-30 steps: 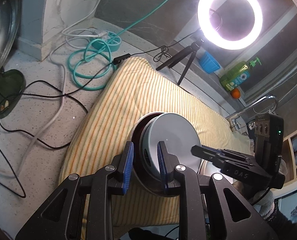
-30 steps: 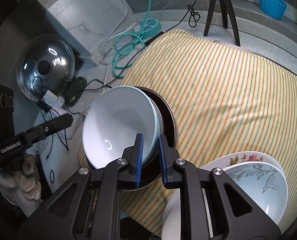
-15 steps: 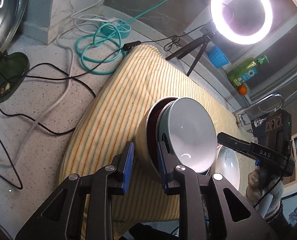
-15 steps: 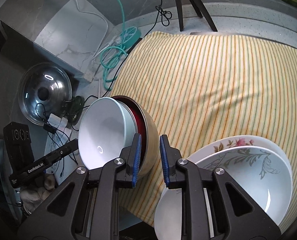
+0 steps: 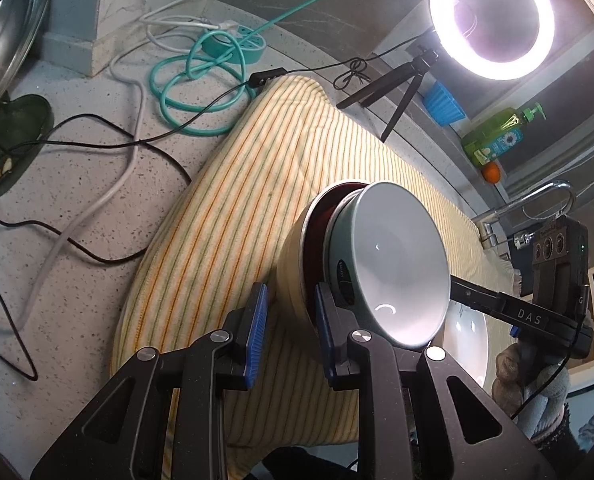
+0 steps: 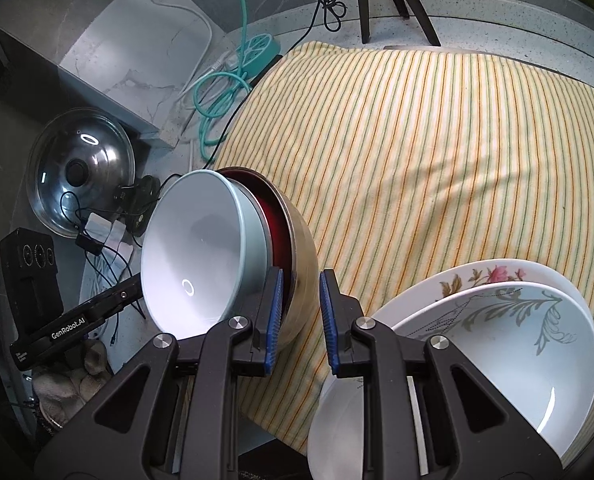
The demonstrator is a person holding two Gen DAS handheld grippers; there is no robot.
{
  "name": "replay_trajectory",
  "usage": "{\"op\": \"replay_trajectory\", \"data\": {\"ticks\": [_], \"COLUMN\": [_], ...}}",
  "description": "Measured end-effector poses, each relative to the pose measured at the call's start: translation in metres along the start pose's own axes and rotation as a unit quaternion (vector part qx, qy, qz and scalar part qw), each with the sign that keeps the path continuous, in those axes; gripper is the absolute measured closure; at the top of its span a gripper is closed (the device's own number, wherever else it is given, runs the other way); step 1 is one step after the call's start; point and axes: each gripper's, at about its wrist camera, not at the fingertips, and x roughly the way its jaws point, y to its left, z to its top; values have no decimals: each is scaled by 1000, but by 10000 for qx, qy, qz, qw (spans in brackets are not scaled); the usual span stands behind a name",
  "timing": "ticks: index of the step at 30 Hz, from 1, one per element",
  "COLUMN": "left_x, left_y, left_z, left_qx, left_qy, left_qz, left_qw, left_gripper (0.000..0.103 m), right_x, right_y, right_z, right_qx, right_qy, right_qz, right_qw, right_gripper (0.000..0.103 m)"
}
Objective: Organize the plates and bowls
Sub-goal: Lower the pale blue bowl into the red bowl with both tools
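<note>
Holding a nest of three bowls, tipped on its side, over the striped cloth (image 5: pixel 225 220); pinching the outer bowl (image 5: pixel 293 256) by its wall with the left gripper (image 5: pixel 289 320), jaws closed on it; red bowl (image 5: pixel 325 216) and pale bowl (image 5: pixel 397 264) tucked inside; pinching the same wall with the right gripper (image 6: pixel 301 308), jaws closed too; looks like midway through setting the nest down; calls for tipping it level, lowering it onto the cloth beside the flowered plates (image 6: pixel 497 320), then letting go.
</note>
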Motion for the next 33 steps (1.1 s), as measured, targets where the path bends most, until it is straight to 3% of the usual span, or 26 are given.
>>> {"op": "replay_trajectory", "data": {"ticks": [10,16,33], "left_x": [3,3,-10], "left_y": [3,-2,-19], "left_z": [2,1,0], "left_qx": [-69,30,229], "left_qy": [41,45,-123], "left_qz": [-122,-160,-190], "left_qw": [9999,9999,9995], "left_gripper": [82,93,93], "right_x": [7,6,-24], "right_y": [2,6,8], "right_z": [-1,0,-5], "right_qx": [-49,-102,-143], "right_qy": [55,47,-195], "right_qz": [23,-45,-40], "right_qw": [10000,9999,9997], "right_gripper": [88,88,88]}}
